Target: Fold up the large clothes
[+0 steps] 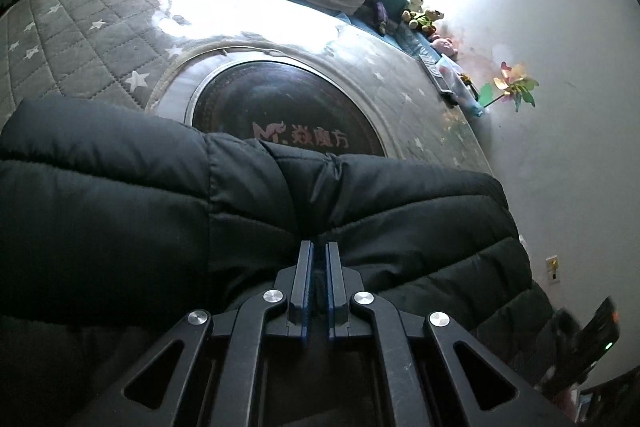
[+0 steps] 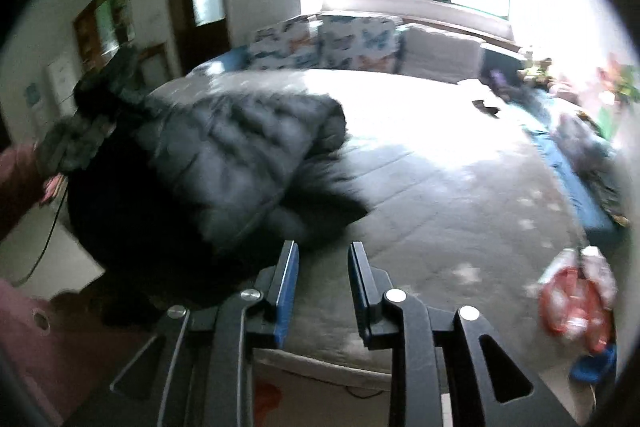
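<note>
Grey starred bedspread (image 1: 80, 39) underneath — left gripper (image 1: 319, 247) pinches the black puffer jacket (image 1: 160, 195); right gripper (image 2: 323, 249) parted, empty.

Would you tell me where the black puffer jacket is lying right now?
The black puffer jacket lies bunched on the left side of the grey star-quilted bed in the right wrist view, near its front edge; the left gripper is shut on its fabric.

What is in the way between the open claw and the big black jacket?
Nothing visible. The right gripper is open and empty, and only bare grey bed cover lies between it and the black puffer jacket.
</note>
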The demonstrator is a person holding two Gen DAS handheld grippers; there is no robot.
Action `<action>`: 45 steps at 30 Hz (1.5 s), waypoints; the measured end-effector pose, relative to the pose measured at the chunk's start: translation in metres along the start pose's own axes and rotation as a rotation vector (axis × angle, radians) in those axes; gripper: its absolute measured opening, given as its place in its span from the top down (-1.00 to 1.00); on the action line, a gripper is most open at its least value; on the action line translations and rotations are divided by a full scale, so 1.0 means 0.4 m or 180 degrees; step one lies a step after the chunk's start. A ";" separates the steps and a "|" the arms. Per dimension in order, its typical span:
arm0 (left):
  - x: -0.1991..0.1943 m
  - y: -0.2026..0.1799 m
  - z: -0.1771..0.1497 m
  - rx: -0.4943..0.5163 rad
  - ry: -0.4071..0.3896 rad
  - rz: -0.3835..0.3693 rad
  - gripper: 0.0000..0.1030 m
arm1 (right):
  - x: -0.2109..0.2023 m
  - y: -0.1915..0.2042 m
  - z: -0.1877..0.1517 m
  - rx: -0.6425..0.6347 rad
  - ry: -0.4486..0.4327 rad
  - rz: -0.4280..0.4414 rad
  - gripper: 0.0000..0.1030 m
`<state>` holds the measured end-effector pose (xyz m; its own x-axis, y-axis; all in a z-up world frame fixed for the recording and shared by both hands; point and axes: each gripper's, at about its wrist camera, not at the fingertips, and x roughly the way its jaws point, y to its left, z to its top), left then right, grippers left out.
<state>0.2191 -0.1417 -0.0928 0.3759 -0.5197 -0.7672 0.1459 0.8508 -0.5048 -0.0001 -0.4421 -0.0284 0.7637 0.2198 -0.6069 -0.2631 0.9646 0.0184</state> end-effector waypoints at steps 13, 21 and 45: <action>-0.024 0.009 -0.044 0.0126 -0.0012 -0.0118 0.89 | 0.105 0.208 0.301 -0.0352 0.0132 0.0409 0.22; -0.028 0.014 -0.052 0.0204 -0.0021 -0.0120 0.89 | 0.281 0.344 0.442 -0.0418 0.0463 0.0331 0.22; -0.058 0.027 -0.099 0.0365 0.0067 -0.0197 0.88 | 0.400 0.411 0.274 -0.0703 0.1072 0.0179 0.22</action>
<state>0.1757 -0.1232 -0.0960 0.3439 -0.5720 -0.7447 0.2724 0.8197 -0.5039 0.1432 -0.2322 -0.0355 0.5183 0.1759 -0.8369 -0.4472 0.8899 -0.0900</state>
